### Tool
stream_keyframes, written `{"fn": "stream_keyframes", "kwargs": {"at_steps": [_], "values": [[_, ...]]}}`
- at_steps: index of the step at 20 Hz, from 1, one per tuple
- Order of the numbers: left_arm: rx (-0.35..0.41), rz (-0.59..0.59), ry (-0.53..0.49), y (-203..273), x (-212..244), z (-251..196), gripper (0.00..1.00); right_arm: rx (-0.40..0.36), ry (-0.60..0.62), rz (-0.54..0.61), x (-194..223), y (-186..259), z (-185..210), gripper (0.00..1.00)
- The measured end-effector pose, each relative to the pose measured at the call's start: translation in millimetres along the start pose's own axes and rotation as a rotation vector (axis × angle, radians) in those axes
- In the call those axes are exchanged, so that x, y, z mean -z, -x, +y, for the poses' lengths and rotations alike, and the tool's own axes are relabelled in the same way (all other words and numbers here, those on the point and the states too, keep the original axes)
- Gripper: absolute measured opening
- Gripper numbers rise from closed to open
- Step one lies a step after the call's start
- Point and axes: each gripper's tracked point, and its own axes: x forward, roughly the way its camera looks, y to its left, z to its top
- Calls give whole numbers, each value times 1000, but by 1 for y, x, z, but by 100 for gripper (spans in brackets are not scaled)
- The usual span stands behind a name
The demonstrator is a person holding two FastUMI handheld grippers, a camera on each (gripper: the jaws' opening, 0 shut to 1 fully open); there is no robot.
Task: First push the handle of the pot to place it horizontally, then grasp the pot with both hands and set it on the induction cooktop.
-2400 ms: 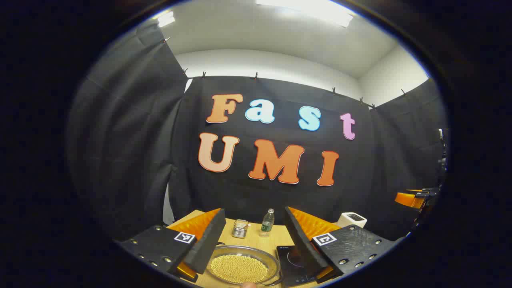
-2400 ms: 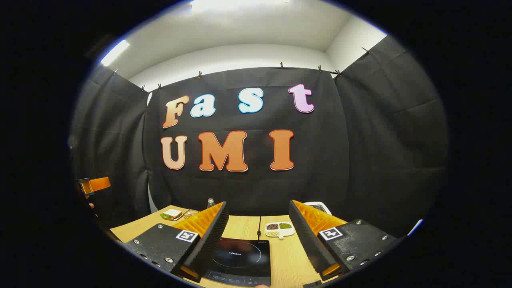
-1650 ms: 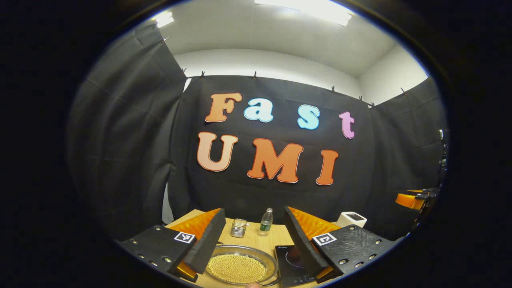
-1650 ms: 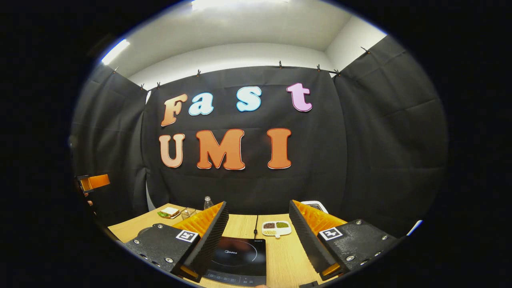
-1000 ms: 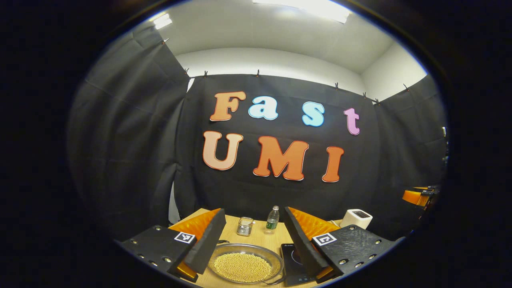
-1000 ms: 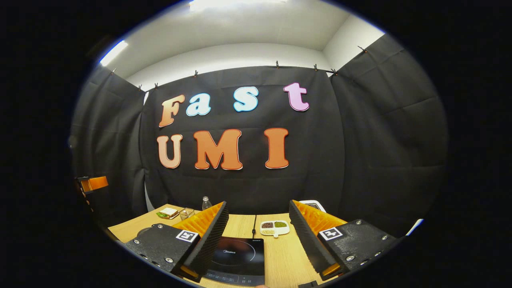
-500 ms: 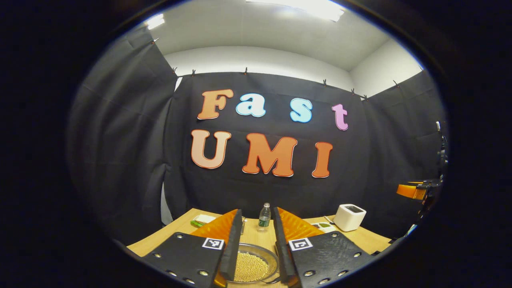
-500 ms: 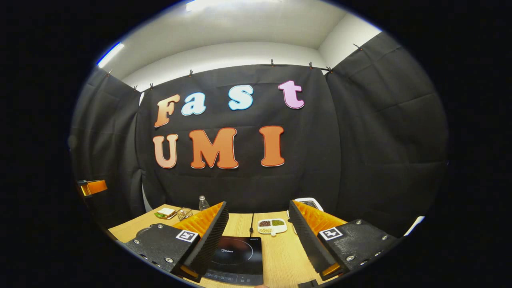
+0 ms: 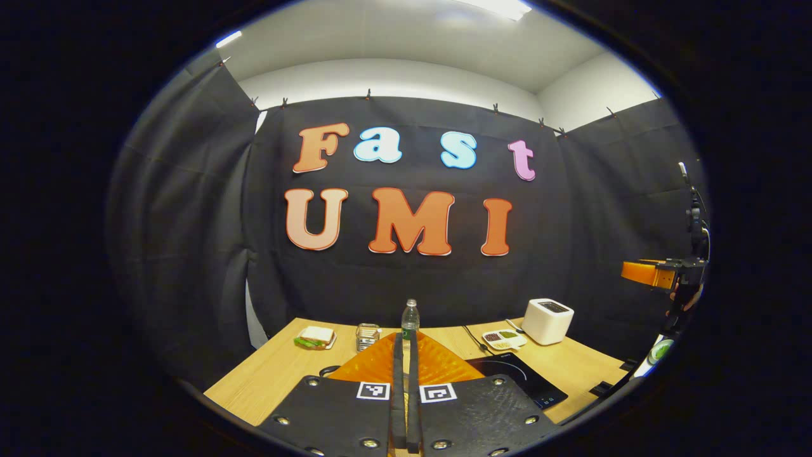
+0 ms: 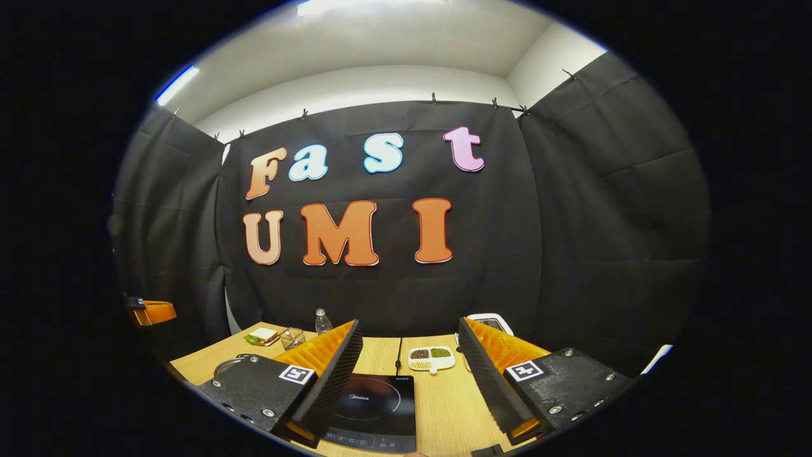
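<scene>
Up close, the left gripper (image 9: 404,381) has its two fingers pressed flat together with nothing between them, held above the wooden table (image 9: 273,374). Its closed fingers and body hide the table just ahead. Only a small dark curved piece (image 9: 328,369) peeks out at their left edge, and I cannot tell whether it belongs to the pot. In the right gripper view a grey rounded rim (image 10: 229,366) shows just past the left finger; it may be the pot, but too little shows to be sure.

Meanwhile the right gripper (image 10: 409,374) stands wide open and empty. Between its fingers lies the black induction cooktop (image 10: 375,411) flat on the table, with nothing on its glass. A dark cord (image 10: 398,355) runs back from the cooktop toward the wall.

Farther out, a white divided dish of beans (image 10: 431,358) sits just behind the cooktop, and a white toaster (image 9: 547,321) stands behind that, near the right end. At the left end lie a sandwich (image 9: 314,336) and a small wire basket (image 9: 366,336), with a water bottle (image 9: 410,318) upright beside the basket. In the left gripper view the cooktop (image 9: 523,379) lies to the right of the fingers.
</scene>
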Motion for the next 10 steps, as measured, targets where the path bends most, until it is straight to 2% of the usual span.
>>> {"fn": "stream_keyframes", "kwargs": {"at_steps": [1,2,7,10], "values": [[17,20,3,-2,7,-5,2,-1,-3,1,1,0,0,99],[31,42,4,-3,16,-8,2,-3,-4,2,1,0,1,94],[91,157,7,0,66,-26,2,-4,5,2,4,0,5,94],[86,210,-6,0,92,-23,2,-13,6,8,7,-2,9,94]]}}
